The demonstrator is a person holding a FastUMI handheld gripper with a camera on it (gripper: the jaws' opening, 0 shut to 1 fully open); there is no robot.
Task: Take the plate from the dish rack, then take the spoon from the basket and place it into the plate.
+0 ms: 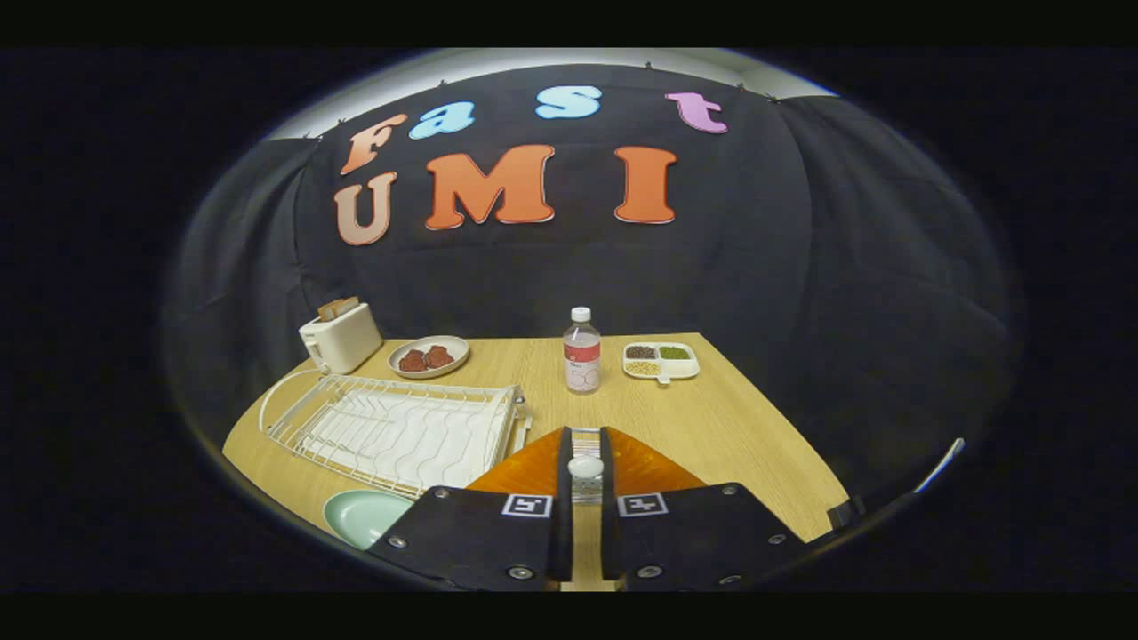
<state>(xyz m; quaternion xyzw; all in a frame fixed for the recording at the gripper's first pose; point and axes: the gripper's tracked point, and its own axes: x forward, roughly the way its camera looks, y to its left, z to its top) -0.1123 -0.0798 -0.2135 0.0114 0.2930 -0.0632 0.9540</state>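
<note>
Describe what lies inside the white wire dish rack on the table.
The dish rack holds no dishes; a white tray shows through its wires. The mint plate lies on the table outside it. The gripper fingers pinch a spoon handle.

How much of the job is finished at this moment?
Done: the light green plate lies on the table, outside the dish rack. In hand: the gripper holds a spoon over the orange basket. Left: carry it into the plate.

basket [533, 462] half hidden behind jaws, plate [360, 516] cut off
</note>
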